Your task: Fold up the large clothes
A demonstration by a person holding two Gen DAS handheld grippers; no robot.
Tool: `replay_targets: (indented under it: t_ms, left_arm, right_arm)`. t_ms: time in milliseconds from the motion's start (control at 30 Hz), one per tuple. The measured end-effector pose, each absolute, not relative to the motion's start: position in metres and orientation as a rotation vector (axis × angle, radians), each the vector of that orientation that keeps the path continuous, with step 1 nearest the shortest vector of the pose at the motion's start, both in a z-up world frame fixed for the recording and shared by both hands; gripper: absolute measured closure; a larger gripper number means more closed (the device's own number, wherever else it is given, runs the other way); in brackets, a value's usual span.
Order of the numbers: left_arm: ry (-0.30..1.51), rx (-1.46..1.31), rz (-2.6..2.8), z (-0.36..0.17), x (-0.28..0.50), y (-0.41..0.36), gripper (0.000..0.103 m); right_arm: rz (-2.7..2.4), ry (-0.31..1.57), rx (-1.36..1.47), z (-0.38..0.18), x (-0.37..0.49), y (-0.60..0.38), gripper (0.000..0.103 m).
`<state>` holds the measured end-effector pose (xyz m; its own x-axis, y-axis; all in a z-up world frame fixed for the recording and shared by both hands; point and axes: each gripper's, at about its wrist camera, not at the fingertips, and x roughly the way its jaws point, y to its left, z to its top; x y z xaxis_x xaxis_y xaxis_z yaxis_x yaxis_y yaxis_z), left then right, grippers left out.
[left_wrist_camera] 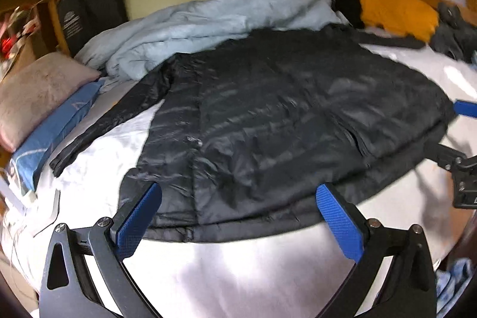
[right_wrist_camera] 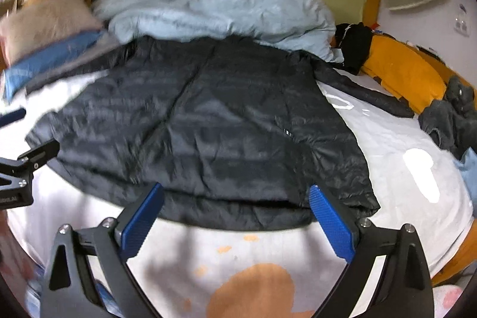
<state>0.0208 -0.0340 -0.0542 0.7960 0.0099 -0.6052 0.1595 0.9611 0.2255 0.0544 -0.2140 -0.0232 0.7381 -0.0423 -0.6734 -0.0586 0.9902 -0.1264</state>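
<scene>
A large black puffer jacket (left_wrist_camera: 268,121) lies spread flat on the white bed sheet (left_wrist_camera: 238,273), sleeves out to both sides; it also shows in the right wrist view (right_wrist_camera: 208,121). My left gripper (left_wrist_camera: 238,198) is open and empty, held over the jacket's near hem. My right gripper (right_wrist_camera: 235,198) is open and empty, also over the near hem. The right gripper shows at the right edge of the left wrist view (left_wrist_camera: 459,136). The left gripper shows at the left edge of the right wrist view (right_wrist_camera: 18,139).
A crumpled light blue duvet (left_wrist_camera: 226,14) lies behind the jacket. A pink pillow (left_wrist_camera: 35,91) and a blue pillow (left_wrist_camera: 56,127) are at the left. A yellow cushion (right_wrist_camera: 402,70) and dark grey clothes (right_wrist_camera: 450,118) are at the right. The sheet carries an orange print (right_wrist_camera: 253,291).
</scene>
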Motion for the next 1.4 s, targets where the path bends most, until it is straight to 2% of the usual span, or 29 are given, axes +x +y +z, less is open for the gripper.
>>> replay_targets:
  t_ms: [300,500,667,700,733,767,833,867,967,1167,1300,1400]
  left_arm:
    - [0.751,0.449,-0.178,-0.086,0.02,-0.067,0.0]
    - [0.719,0.467,0.051,-0.094,0.044,-0.05,0.0]
    - [0.762,0.357,0.096,-0.095,0.072,-0.016,0.014]
    - [0.761,0.359,0.089,-0.094,0.075,-0.014,0.018]
    - [0.752,0.363,0.1,-0.094,0.078,-0.012,0.029]
    - [0.745,0.367,0.12,-0.093,0.079,-0.011,0.039]
    - [0.74,0.349,0.131,-0.09,0.082,-0.006,0.089]
    - [0.734,0.342,0.13,-0.088,0.083,-0.005,0.094]
    - [0.618,0.337,0.14,-0.07,0.067,-0.005,0.098]
    - [0.513,0.286,0.152,-0.025,0.018,0.001,0.098]
    - [0.527,0.282,0.132,-0.007,-0.023,-0.002,0.098]
    - [0.588,0.327,0.095,0.0,-0.023,-0.007,0.098]
  right_arm:
    - [0.088,0.845,-0.323,-0.052,0.05,-0.197,0.004]
    - [0.009,0.859,-0.385,-0.062,0.065,-0.196,0.001]
    - [-0.212,0.824,-0.292,-0.058,0.093,-0.23,0.002]
    - [-0.258,0.816,-0.27,-0.057,0.097,-0.239,0.007]
    - [-0.295,0.807,-0.245,-0.055,0.101,-0.248,0.026]
    - [-0.311,0.807,-0.214,-0.054,0.105,-0.257,0.052]
    - [-0.312,0.824,-0.116,-0.052,0.109,-0.275,0.078]
    - [-0.312,0.821,-0.074,-0.049,0.109,-0.281,0.087]
    - [-0.281,0.77,0.015,-0.037,0.102,-0.289,0.097]
    - [-0.264,0.636,-0.042,0.002,0.062,-0.271,0.098]
    - [-0.23,0.616,-0.104,0.025,0.034,-0.264,0.098]
    - [-0.199,0.647,-0.109,0.037,0.027,-0.266,0.098]
